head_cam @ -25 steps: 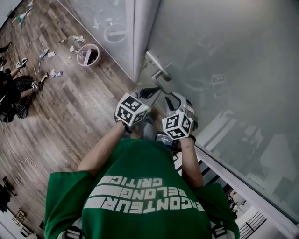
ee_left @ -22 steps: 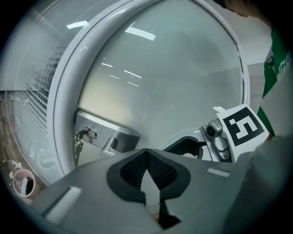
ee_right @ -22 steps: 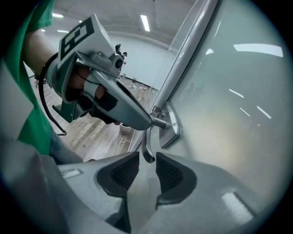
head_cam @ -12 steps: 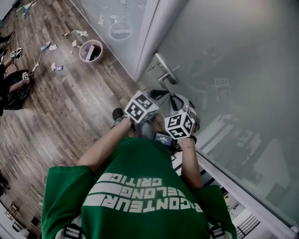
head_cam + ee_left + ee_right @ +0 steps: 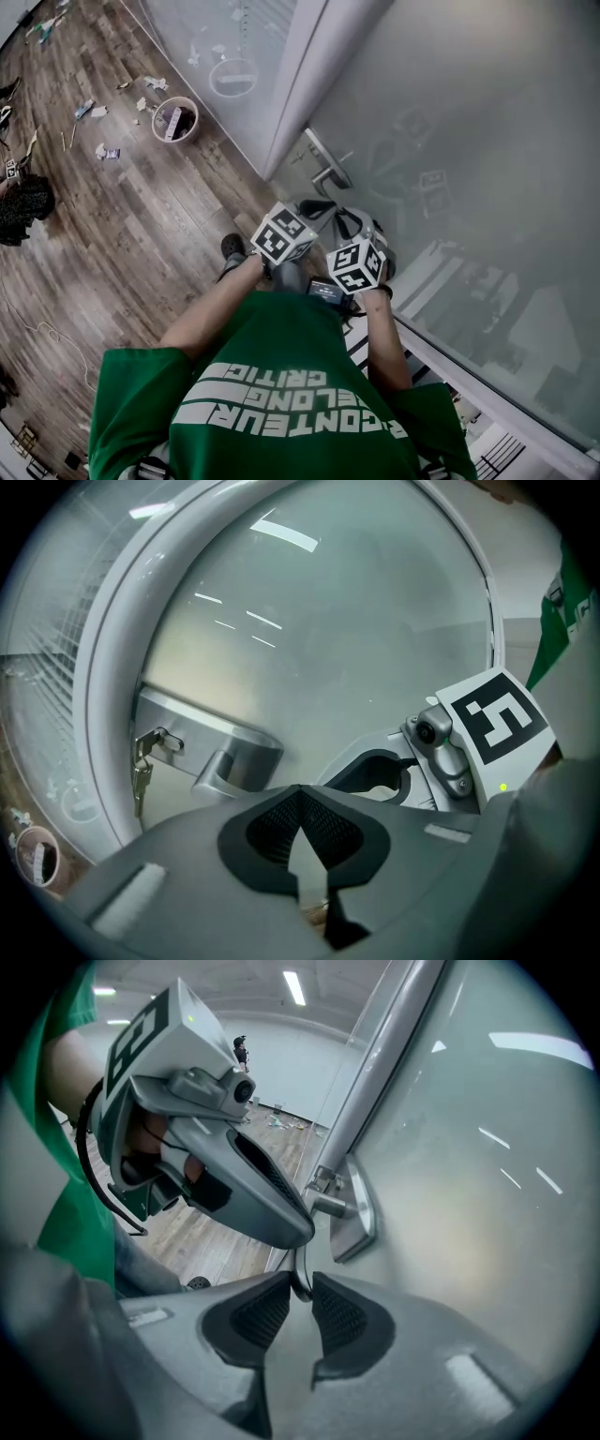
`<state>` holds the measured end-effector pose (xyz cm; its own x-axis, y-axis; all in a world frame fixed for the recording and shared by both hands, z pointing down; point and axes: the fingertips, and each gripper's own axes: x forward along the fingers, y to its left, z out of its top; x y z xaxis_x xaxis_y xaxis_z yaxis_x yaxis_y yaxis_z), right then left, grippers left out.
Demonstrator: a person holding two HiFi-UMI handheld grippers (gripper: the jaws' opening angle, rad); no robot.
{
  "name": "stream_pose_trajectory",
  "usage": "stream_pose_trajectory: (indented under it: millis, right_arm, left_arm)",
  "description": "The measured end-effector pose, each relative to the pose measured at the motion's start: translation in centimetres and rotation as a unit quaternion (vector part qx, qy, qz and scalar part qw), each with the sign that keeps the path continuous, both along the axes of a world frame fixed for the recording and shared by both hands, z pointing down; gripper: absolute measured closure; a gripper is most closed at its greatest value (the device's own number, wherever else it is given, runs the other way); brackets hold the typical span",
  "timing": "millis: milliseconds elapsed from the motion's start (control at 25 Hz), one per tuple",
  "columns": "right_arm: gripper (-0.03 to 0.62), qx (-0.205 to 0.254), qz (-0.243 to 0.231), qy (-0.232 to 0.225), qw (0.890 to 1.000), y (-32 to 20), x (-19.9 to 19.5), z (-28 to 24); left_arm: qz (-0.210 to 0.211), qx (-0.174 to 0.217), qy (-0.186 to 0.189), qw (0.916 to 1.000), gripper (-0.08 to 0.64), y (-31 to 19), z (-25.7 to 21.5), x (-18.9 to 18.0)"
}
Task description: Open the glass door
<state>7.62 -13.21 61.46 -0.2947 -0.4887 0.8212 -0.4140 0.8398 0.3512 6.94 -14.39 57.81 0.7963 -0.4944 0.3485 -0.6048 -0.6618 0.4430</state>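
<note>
Closing right gripper [image 5: 300,1286] jaws, pinching the free end of brushed-steel lever handle [image 5: 326,176] at frosted glass door's [image 5: 469,141] latch edge. Lever axis runs from fingers to spindle. Left gripper [image 5: 300,794] clamped empty, just beside.

The left forearm [image 5: 220,305] and right forearm [image 5: 380,328] reach forward side by side. The left gripper [image 5: 300,794] has its jaws together and empty. Just to its right, the right gripper [image 5: 302,1286] has just been closing its jaws, and they pinch the door handle [image 5: 298,1262].
</note>
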Motion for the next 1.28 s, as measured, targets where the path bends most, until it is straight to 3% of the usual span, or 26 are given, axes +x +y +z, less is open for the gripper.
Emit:
stream_pose_trajectory:
  millis: [640, 880, 1280]
  right_arm:
    - [0.525, 0.004, 0.007, -0.024, 1.0, 0.1, -0.1, 0.7]
    - [0.526, -0.006, 0.008, -0.028, 1.0, 0.2, -0.3, 1.8]
    - [0.526, -0.001, 0.017, -0.033, 0.999, -0.1, 0.3, 2.3]
  left_arm:
    - [-0.022, 0.005, -0.003, 0.9997, 0.543, -1.1, 0.3, -0.4]
    - [-0.005, -0.017, 0.001, 0.9998, 0.543, -0.2, 0.5, -0.2]
    - [0.007, -0.019, -0.006, 0.9998, 0.543, 0.0, 1.0, 0.4]
